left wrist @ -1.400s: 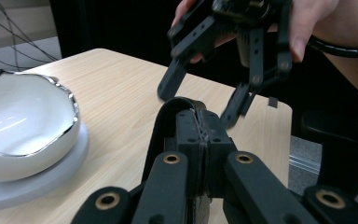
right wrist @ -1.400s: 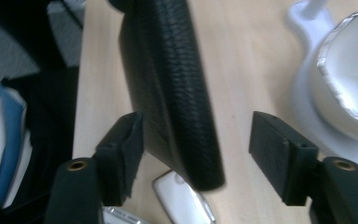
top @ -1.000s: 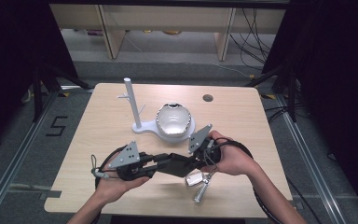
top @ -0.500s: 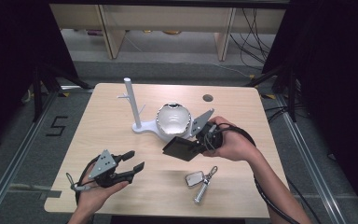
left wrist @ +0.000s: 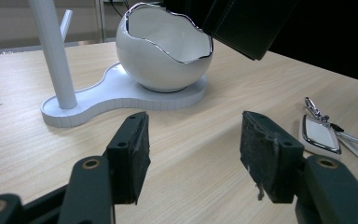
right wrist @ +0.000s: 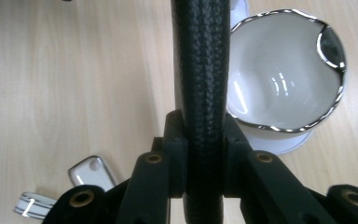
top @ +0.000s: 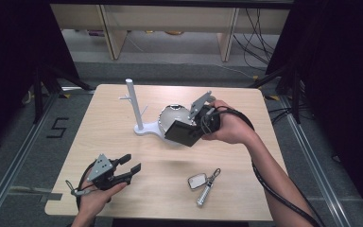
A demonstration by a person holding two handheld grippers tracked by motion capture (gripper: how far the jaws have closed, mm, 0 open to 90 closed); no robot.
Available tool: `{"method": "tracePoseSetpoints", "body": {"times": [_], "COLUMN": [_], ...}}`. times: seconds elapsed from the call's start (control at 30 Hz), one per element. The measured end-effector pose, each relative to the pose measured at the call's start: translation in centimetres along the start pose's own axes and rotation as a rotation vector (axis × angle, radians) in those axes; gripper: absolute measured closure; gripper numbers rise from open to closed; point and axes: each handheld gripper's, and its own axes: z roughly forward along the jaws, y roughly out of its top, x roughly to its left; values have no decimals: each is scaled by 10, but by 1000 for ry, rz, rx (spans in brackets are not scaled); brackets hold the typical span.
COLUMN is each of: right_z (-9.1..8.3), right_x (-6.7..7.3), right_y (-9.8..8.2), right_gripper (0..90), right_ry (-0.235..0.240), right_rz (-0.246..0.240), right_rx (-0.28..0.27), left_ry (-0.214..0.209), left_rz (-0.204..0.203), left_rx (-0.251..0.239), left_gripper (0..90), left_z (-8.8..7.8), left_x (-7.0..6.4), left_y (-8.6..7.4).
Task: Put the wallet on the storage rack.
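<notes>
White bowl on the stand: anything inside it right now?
The white bowl looks bare inside in the right gripper view, glossy with only reflections. The black wallet held in the right tongs hides its near-left part, so that part is unconfirmed.

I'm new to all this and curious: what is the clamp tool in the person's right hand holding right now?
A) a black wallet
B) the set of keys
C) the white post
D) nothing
A: the right gripper is shut on the black wallet, held up beside the white bowl, while the keys lie on the table.
</notes>
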Motion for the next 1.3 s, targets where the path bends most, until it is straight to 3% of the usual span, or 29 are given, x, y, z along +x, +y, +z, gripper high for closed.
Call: {"method": "tracePoseSetpoints", "body": {"times": [0.3,0.63,0.77,1.3], "right_z": [4,20,24,31], "right_x": [-21,-40,-48,-61], "right_y": [14,20,21,29], "right_gripper": [779,779,779,779], "right_ry": [-36,-17,-3,2], "right_rz": [8,46,60,83], "right_rx": [18,32,12,-2], "left_ry": [2,-2,-12,-19], "left_rz": [-14,-17,-22,-31], "left_rx": [2,5,-2,4], "left_gripper": [420,416,414,407], "left_z": [1,2,3,5], "left_x": [1,2,1,1], "left_y": [-4,-5,-7,-8]}}
